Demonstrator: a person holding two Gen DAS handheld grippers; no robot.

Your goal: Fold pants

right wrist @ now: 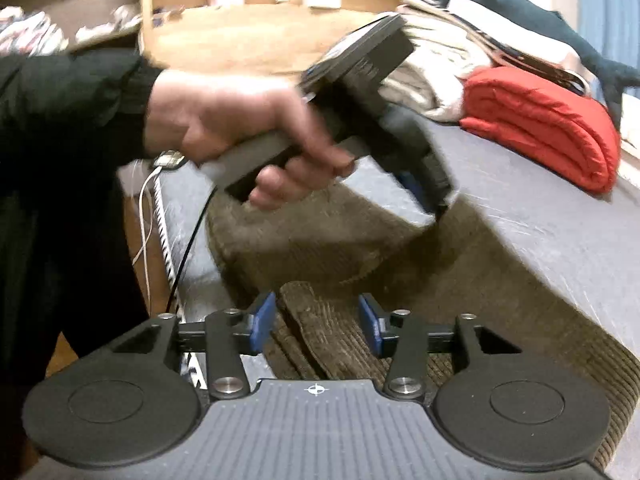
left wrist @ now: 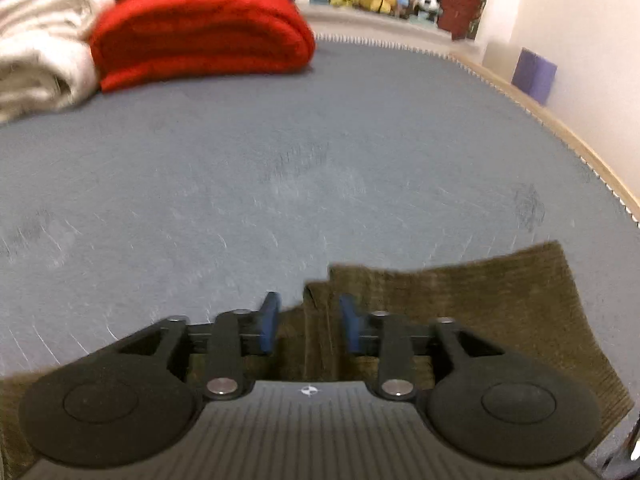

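Note:
Olive-brown corduroy pants (left wrist: 480, 312) lie folded on the grey-blue surface (left wrist: 240, 180), near its front edge. My left gripper (left wrist: 310, 322) hovers over the pants' left edge. Its blue pads stand apart, a raised crease of cloth below the gap, neither pad pressing it. In the right wrist view the pants (right wrist: 460, 280) run away to the right. A ridge of the cloth rises between the pads of my right gripper (right wrist: 316, 324), which is open and clear of it on both sides. A hand (right wrist: 240, 120) holds the left gripper's body (right wrist: 360, 76) above the pants.
A folded red blanket (left wrist: 200, 32) and white towels (left wrist: 36, 52) sit at the far left of the surface. Its toothed edge (left wrist: 560, 128) curves along the right, a purple box (left wrist: 534, 74) beyond it. A dark sleeve (right wrist: 60, 92) and cables (right wrist: 148, 216) are at the near edge.

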